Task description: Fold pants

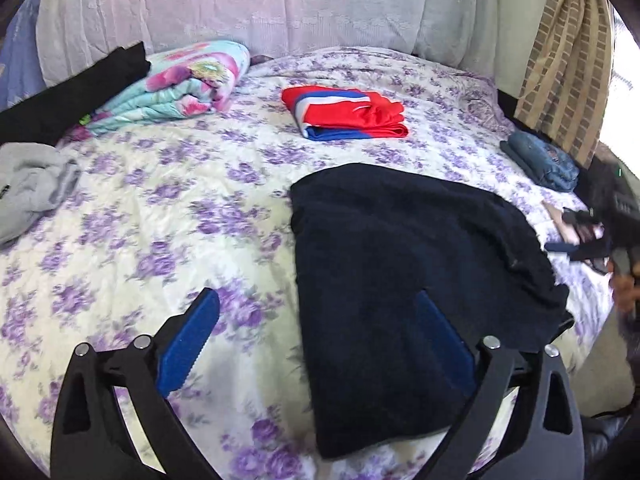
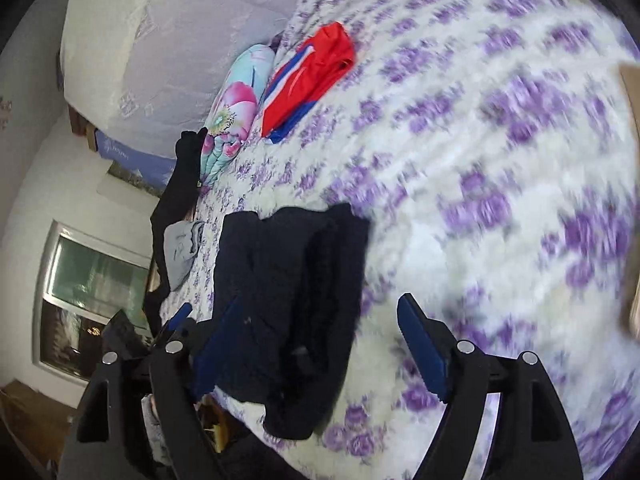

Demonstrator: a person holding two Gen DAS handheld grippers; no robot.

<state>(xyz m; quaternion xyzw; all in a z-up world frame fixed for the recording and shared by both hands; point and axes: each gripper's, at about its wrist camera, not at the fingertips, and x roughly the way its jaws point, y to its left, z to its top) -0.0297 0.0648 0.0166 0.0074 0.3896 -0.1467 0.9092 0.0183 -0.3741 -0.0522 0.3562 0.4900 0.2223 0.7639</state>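
Navy pants (image 1: 404, 280) are lying folded into a compact stack near the bed (image 1: 180, 208) edge; both the left gripper (image 1: 316, 344) and right gripper (image 2: 320, 344) are hovering spread wide, empty, suggesting folding is nearly finished.

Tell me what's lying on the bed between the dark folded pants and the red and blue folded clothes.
Nothing: only bare floral bedspread separates the dark pants from the red and blue clothes, clearest in the left wrist view.

Black gripper (image 1: 316, 304) arms, blue ridged pads (image 1: 188, 344), silver pins
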